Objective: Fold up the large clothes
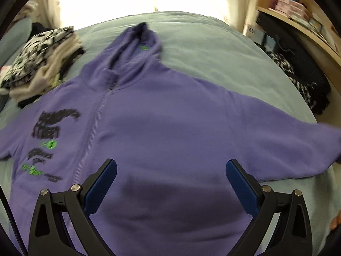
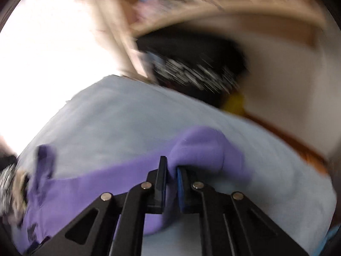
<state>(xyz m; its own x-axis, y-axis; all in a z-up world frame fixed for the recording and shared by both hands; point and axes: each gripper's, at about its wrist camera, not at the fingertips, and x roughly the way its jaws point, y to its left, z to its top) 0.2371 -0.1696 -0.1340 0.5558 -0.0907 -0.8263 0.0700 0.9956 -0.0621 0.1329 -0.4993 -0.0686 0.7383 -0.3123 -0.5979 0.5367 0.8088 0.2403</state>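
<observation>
A pale blue bed sheet [image 1: 213, 59] covers the bed, and on it a purple zip-up hoodie [image 1: 162, 132] lies spread flat, front up, hood towards the curtain, with black and green print beside the zipper. A stack of folded clothes [image 1: 42, 64] sits on the sheet next to the hoodie's printed side, and dark patterned garments [image 1: 298, 79] lie past the opposite edge below a wooden shelf [image 1: 302, 23]. The left gripper [image 1: 170, 170] hangs over the hoodie's lower body with its jaws spread wide and nothing between them, while the right gripper [image 2: 172, 170] is clamped on a bunched fold of the hoodie's sleeve [image 2: 202, 147].
</observation>
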